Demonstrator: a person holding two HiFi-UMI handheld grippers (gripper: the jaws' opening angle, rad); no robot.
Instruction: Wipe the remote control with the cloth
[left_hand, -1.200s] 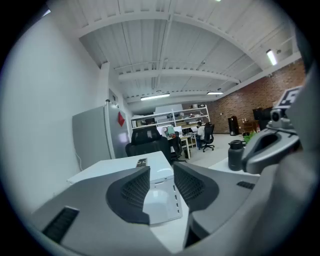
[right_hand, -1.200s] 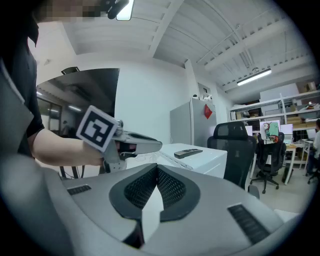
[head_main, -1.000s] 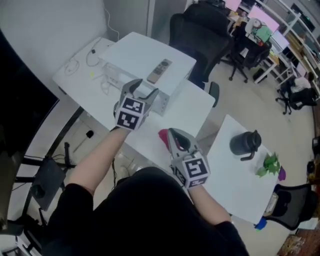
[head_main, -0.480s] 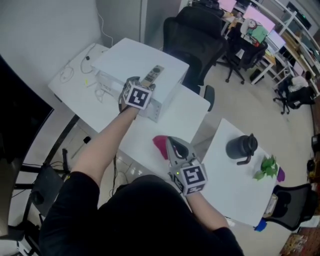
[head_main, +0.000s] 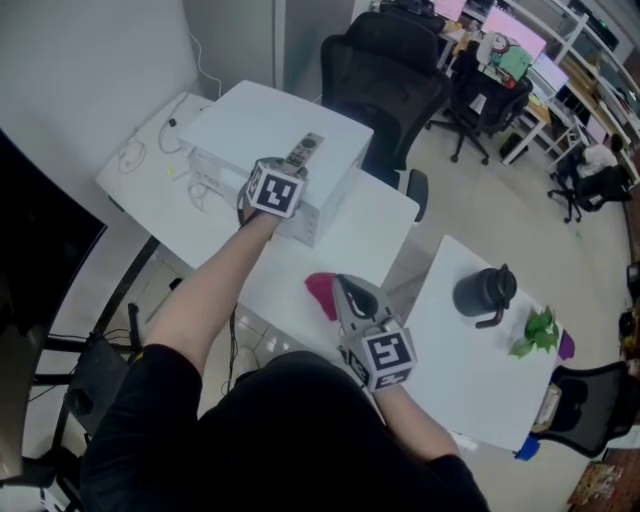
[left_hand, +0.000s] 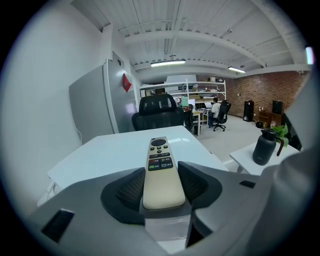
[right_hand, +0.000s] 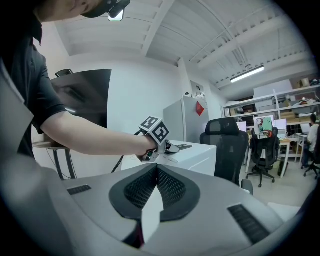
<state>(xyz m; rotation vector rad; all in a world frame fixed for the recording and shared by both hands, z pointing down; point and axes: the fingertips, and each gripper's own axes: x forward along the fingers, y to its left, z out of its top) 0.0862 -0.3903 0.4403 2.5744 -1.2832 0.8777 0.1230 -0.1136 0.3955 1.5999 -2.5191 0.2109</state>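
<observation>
The beige remote control (head_main: 305, 151) lies on top of a white box (head_main: 250, 120) at the back of the table. My left gripper (head_main: 293, 168) has reached it, and its jaws are closing on the near end of the remote control (left_hand: 161, 170), with both dark pads (left_hand: 131, 190) against its sides. Nearer to me, above the table's front edge, my right gripper (head_main: 341, 287) is shut on a magenta cloth (head_main: 321, 292) that hangs at its left side. In the right gripper view the right gripper (right_hand: 156, 172) has its pads together, and a dark red bit of cloth (right_hand: 136, 236) shows below them.
The box stands on a white table (head_main: 370, 225) with cables (head_main: 140, 155) at its left end. A second white table at the right holds a black jug (head_main: 485, 290) and a small plant (head_main: 538, 330). A black office chair (head_main: 385, 80) stands behind the tables.
My left gripper has moved forward onto the box, and its jaws now stand either side of the remote. The right gripper with the cloth has barely shifted.
</observation>
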